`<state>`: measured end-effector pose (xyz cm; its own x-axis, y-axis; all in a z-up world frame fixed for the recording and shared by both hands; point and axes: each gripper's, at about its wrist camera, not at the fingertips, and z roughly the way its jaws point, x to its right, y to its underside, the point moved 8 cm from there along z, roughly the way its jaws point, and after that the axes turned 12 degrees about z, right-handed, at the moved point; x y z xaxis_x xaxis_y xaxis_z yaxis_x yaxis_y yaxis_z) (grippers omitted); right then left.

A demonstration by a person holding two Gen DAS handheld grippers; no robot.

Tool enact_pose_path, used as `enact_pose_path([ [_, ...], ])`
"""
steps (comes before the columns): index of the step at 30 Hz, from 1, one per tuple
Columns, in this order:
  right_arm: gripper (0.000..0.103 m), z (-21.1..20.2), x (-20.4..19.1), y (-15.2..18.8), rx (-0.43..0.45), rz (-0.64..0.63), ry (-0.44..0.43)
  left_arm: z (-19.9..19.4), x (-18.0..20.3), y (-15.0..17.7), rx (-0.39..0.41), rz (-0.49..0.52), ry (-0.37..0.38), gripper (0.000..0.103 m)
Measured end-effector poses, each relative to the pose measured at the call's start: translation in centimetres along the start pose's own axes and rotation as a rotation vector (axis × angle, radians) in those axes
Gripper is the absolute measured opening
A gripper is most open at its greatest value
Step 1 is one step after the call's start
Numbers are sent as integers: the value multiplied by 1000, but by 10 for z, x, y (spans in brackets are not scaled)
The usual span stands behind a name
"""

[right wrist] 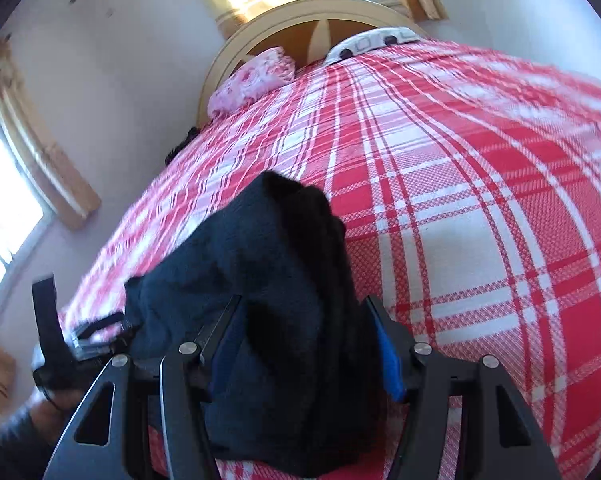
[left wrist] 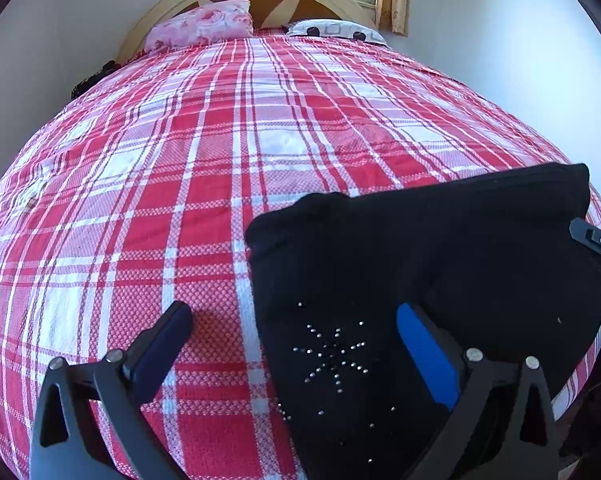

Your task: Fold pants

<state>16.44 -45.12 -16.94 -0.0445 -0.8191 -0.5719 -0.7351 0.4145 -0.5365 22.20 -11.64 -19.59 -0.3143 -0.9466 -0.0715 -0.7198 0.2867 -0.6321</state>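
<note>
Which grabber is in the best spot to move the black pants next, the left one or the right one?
Probably the right gripper: the folded black pants sit bunched between its fingers. The left gripper is open, with only one finger over the pants' edge and the other above the plaid bedspread.

Right gripper [right wrist: 304,336] pads (under black pants [right wrist: 260,280]), grip unclear
</note>
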Motion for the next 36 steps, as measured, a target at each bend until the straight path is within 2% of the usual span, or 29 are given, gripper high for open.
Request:
enact_pose_path([
  [3, 61, 4, -9, 2, 8, -24, 13, -2, -1, 1, 12, -6, 20, 103],
  [6, 57, 2, -20, 6, -14, -39, -41, -6, 2, 3, 33, 4, 29, 103],
  [10, 47, 2, -12, 6, -20, -41, -21, -6, 7, 1, 34, 27, 37, 103],
  [12, 47, 0, -7, 4, -23, -10, -42, -6, 8, 1, 42, 32, 57, 100],
  [17, 47, -1, -7, 6, -8, -41, -17, -6, 8, 1, 51, 22, 89, 98],
  [19, 47, -1, -5, 5, -17, -13, -41, -8, 9, 2, 57, 30, 90, 94],
  [24, 47, -6, 7, 3, -51, 97, -132, -7, 12, 2, 54, 43, 75, 94],
  [26, 46, -2, 5, 6, -48, 66, -101, -7, 14, 0, 51, 50, 71, 91],
  [28, 39, -3, -3, 8, -34, 25, -72, -10, 17, 0, 67, 59, 89, 79],
  [30, 35, -6, -7, 8, -37, 32, -103, -12, 18, 1, 83, 59, 95, 76],
  [33, 35, -4, -2, 9, -46, 47, -113, -11, 18, 1, 84, 49, 119, 75],
  [36, 35, 2, 4, 11, -51, 67, -126, -12, 17, 1, 95, 38, 142, 68],
])
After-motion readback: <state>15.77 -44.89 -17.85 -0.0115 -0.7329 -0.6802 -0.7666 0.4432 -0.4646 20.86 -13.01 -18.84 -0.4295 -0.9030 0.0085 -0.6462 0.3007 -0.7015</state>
